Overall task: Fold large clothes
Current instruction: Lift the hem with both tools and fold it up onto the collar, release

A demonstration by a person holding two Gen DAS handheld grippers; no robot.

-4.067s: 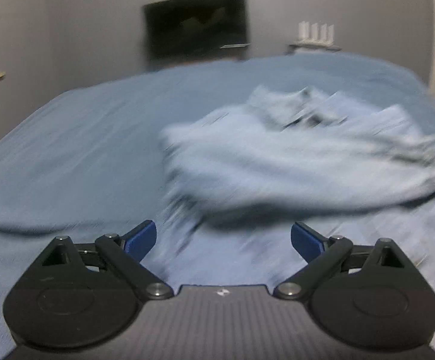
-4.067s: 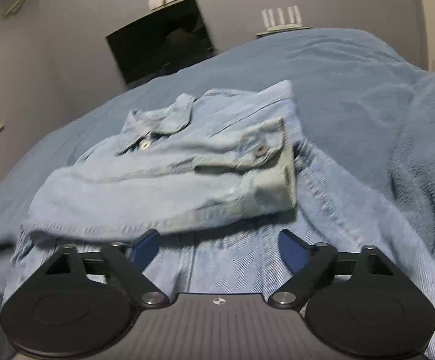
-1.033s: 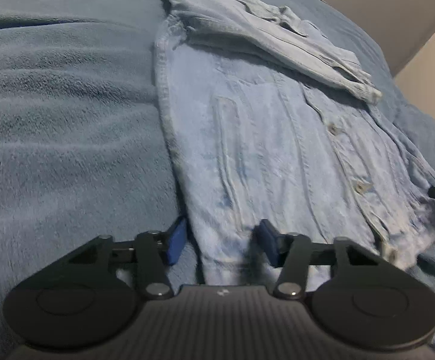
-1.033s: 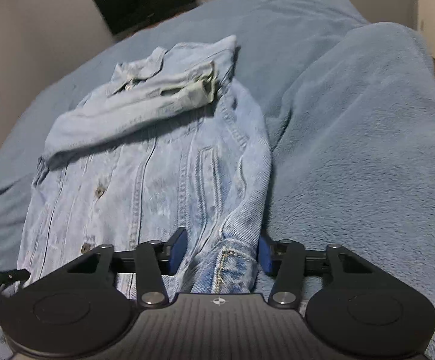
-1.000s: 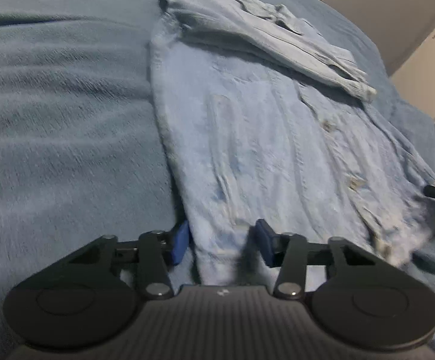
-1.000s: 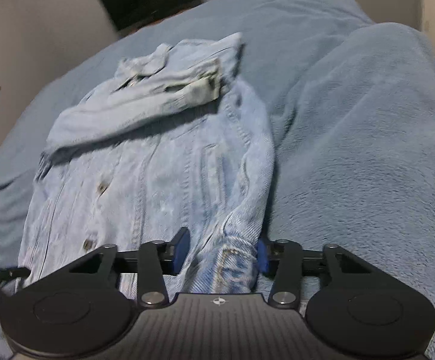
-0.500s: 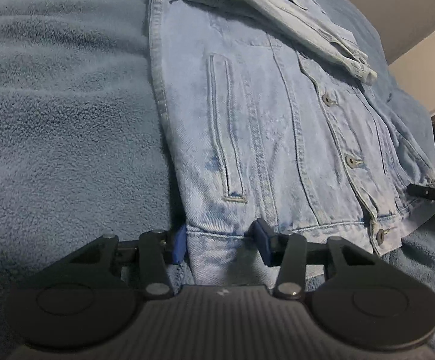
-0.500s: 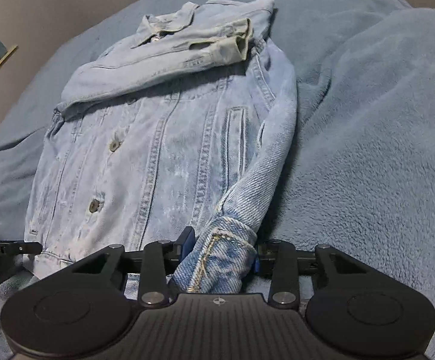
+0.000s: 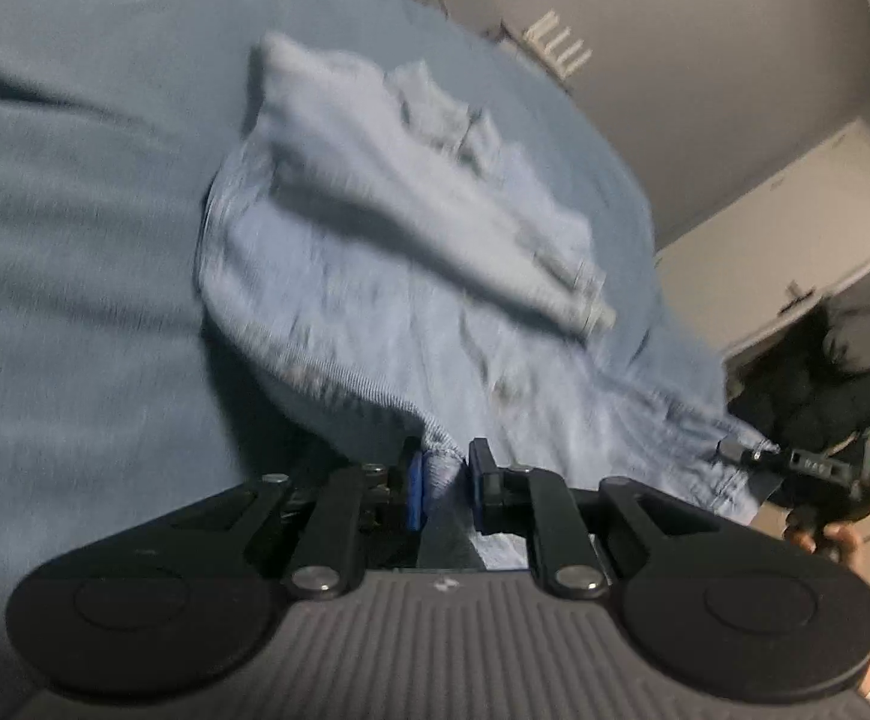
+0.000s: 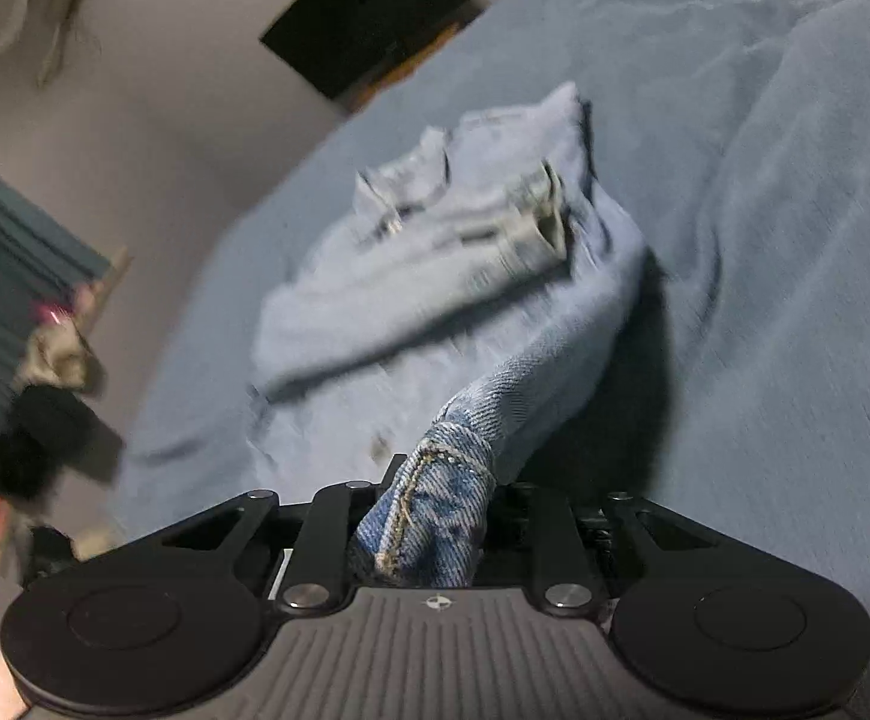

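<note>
My left tongs (image 9: 442, 489) and right tongs (image 10: 432, 525) both pinch the jacket's (image 9: 375, 276) bottom corners, lifted off the bed (image 9: 63, 240). If one corner slips, my fold goes crooked.

Black ribbed-bodied tongs (image 9: 442, 489) with blue pads (image 9: 414, 492), silver pivot screws.

Your left gripper (image 9: 442, 483) has its blue pads pinched nearly together on a fold of the denim jacket (image 9: 375, 276), while your right gripper (image 10: 435, 516) is likewise clamped, a bunched hem filling the gap between its fingers.
</note>
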